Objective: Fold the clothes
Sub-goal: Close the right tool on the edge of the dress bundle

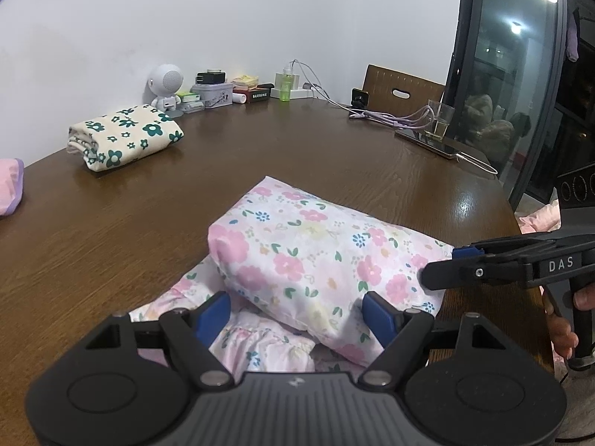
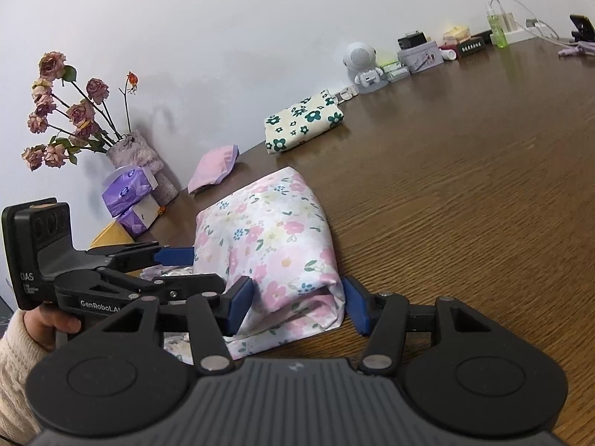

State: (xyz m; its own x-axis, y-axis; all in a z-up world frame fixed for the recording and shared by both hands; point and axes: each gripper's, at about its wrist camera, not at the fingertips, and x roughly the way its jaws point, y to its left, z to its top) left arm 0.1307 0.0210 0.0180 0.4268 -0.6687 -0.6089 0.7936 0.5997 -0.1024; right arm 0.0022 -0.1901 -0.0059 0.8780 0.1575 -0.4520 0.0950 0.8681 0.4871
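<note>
Final tuck: L gripper [image 1: 297, 312] jaws pinching pink floral garment [image 1: 316, 256], R gripper [image 2: 297, 304] clamping its 3 o'clock end; next needs lift w/o unrolling.

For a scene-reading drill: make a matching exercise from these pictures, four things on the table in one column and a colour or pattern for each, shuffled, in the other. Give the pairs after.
Things
1. Garment between the two grippers
2. Folded cloth near the wall
3. Speaker figure
4. Bottle by the power strip

Descriptions
A. White
B. Cream with dark green flowers
C. Clear green
D. White with pink flowers

Pairs: 1-D, 2-B, 3-A, 4-C
</note>
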